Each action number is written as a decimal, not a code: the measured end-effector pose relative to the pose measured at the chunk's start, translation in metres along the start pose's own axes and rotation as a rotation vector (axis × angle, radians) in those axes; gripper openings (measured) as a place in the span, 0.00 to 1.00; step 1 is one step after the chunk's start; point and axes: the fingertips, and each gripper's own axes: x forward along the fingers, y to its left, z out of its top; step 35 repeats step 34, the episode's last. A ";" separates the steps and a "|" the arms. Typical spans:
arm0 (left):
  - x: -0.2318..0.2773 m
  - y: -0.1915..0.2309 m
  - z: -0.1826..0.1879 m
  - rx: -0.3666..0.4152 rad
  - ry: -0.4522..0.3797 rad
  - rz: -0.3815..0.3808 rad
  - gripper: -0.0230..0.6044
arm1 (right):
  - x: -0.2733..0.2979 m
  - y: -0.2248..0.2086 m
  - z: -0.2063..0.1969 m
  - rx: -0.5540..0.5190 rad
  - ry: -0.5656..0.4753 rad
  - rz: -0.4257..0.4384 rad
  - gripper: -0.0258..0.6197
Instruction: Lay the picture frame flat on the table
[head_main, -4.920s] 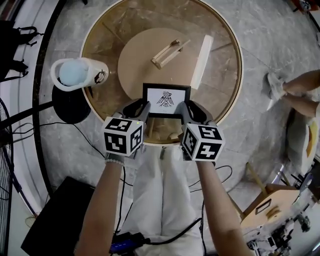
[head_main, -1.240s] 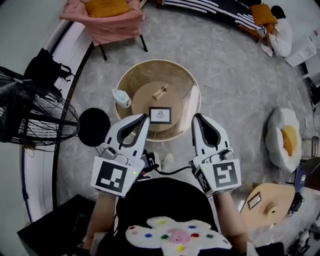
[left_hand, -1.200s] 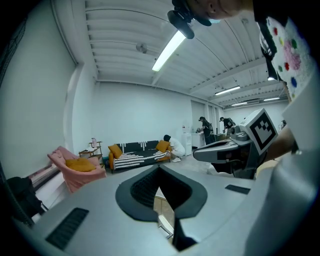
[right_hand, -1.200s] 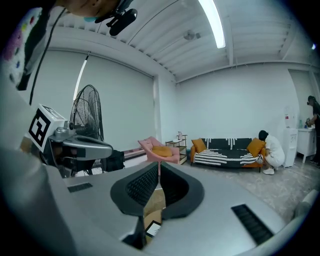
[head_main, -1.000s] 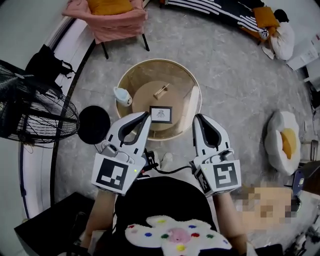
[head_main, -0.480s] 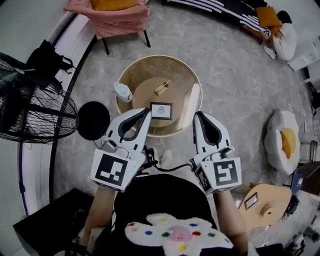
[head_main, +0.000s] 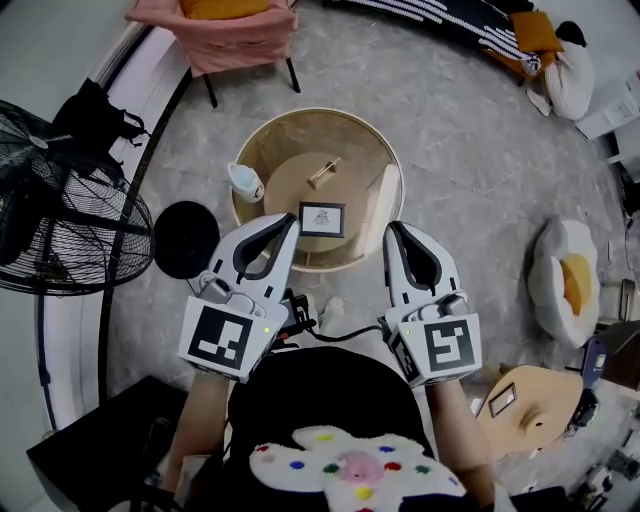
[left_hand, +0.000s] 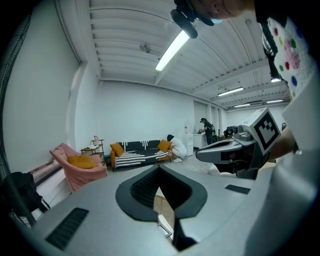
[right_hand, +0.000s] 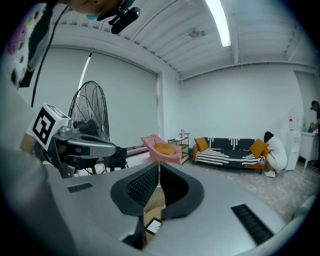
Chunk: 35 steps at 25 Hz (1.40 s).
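The black picture frame (head_main: 321, 218) with a white print lies flat on the round wooden table (head_main: 270, 140), far below me. Both grippers are held high above the floor, close to my body, and neither touches the frame. My left gripper (head_main: 291, 221) is shut with nothing between its jaws, and the left gripper view shows its tips (left_hand: 159, 168) meeting. My right gripper (head_main: 390, 228) is also shut and empty, its tips (right_hand: 159, 164) together. Through the right gripper's jaw gap I see the frame (right_hand: 153, 226) on the table below.
On the table stand a small wooden easel (head_main: 323, 173), a white jug (head_main: 245, 183) and a white board (head_main: 381, 205). Around it are a black fan (head_main: 60, 200), a black round base (head_main: 187, 238), a pink armchair (head_main: 225, 30) and an egg-shaped cushion (head_main: 565, 280). A person crouches by the sofa (head_main: 570, 80).
Earlier both grippers were down at the frame's sides on the table. Now they are raised well above it and empty. Over the last second they have barely moved.
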 end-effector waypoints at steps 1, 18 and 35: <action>0.000 0.000 0.000 -0.001 0.000 0.000 0.06 | 0.000 0.000 0.000 0.000 -0.001 0.000 0.10; -0.001 0.004 -0.001 -0.007 -0.003 0.002 0.06 | 0.000 0.001 0.000 0.015 0.021 -0.027 0.10; -0.002 0.005 -0.002 0.015 -0.008 0.003 0.06 | -0.002 -0.001 -0.003 -0.032 0.056 -0.044 0.10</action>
